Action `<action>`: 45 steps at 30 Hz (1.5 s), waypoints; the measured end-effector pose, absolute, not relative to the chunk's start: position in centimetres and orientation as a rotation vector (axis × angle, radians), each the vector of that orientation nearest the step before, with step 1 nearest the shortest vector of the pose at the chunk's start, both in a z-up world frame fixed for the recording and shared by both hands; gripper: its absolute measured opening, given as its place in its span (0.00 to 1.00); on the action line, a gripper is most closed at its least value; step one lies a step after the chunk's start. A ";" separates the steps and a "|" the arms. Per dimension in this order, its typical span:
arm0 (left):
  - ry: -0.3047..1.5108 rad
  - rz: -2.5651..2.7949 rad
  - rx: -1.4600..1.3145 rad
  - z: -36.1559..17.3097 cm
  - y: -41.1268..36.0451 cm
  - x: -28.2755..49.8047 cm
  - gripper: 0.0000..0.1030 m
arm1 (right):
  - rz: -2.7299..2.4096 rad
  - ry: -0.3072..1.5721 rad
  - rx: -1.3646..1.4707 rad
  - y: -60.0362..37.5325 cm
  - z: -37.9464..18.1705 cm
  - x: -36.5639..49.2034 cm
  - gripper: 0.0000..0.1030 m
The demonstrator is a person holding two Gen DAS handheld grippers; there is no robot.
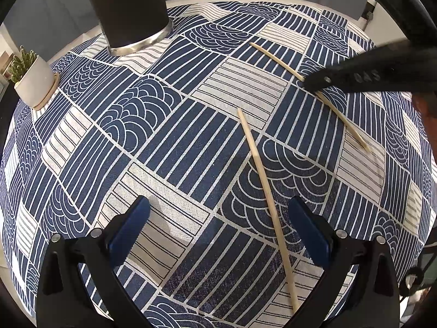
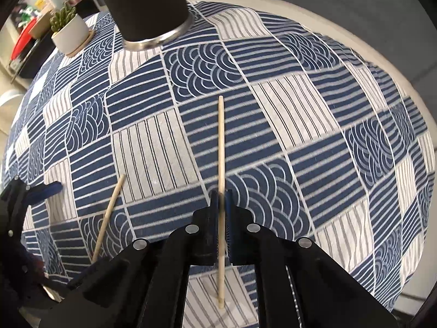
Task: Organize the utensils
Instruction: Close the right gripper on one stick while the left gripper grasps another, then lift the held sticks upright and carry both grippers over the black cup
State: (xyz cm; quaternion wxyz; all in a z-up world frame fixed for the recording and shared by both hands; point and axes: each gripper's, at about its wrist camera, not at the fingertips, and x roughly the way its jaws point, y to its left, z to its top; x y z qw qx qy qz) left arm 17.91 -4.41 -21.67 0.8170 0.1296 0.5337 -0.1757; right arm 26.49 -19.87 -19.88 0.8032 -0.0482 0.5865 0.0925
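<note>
Two pale wooden chopsticks are in play on a blue-and-white patterned tablecloth. One chopstick [image 1: 262,188] lies on the cloth between my left gripper's [image 1: 218,205] open blue fingers, nearer the right finger [image 1: 308,229]; it also shows in the right wrist view [image 2: 109,216]. My right gripper [image 2: 221,194] is shut on the second chopstick [image 2: 221,142], which points forward toward a tall dark cup [image 2: 147,5] with a metal base. In the left wrist view the right gripper [image 1: 308,83] grips that chopstick [image 1: 275,58] at the right. The cup [image 1: 128,8] stands at the far left.
A small succulent in a white pot [image 1: 32,79] stands on a wooden coaster at the table's far left edge [image 2: 69,34]. The left gripper [image 2: 41,191] shows at the left of the right wrist view. Cluttered shelves lie beyond the table.
</note>
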 end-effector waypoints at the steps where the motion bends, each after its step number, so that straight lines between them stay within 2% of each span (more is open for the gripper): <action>1: 1.131 -0.360 0.266 -21.7 -4.4 17.9 0.96 | 0.193 1.258 -0.090 -20.2 -19.9 26.2 0.05; 8: 1.131 -0.394 0.290 -21.6 -4.3 17.7 0.95 | 0.153 1.274 0.018 -23.7 -20.1 23.7 0.05; 10: 1.131 -0.409 0.302 -21.4 -3.9 17.6 0.89 | 0.132 1.282 0.040 -24.9 -20.2 22.7 0.05; 13: 1.131 -0.424 0.314 -20.9 -3.0 17.4 0.75 | 0.096 1.290 0.076 -26.6 -20.2 20.9 0.05; 16: 1.144 -0.432 0.325 -20.3 -1.8 17.6 0.50 | 0.052 1.288 0.104 -27.7 -20.3 19.1 0.05; 18: 1.159 -0.435 0.320 -20.1 -0.8 17.8 0.22 | 0.033 1.289 0.142 -28.4 -20.3 17.7 0.05; 19: 1.175 -0.438 0.309 -20.0 -0.1 17.9 0.18 | 0.027 1.289 0.145 -28.6 -20.4 17.1 0.05; 20: 1.191 -0.438 0.298 -20.0 0.4 18.2 0.08 | 0.020 1.288 0.141 -28.6 -20.4 16.6 0.05; 21: 1.214 -0.438 0.288 -19.9 1.1 18.4 0.05 | 0.012 1.286 0.137 -28.6 -20.4 16.0 0.05; 31: 1.268 -0.361 0.387 -19.3 7.7 17.9 0.05 | -0.060 1.246 0.210 -27.7 -19.6 11.3 0.05; 45: 1.120 -0.336 0.433 -13.3 15.3 18.0 0.05 | -0.026 1.048 0.208 -19.4 -14.0 8.3 0.05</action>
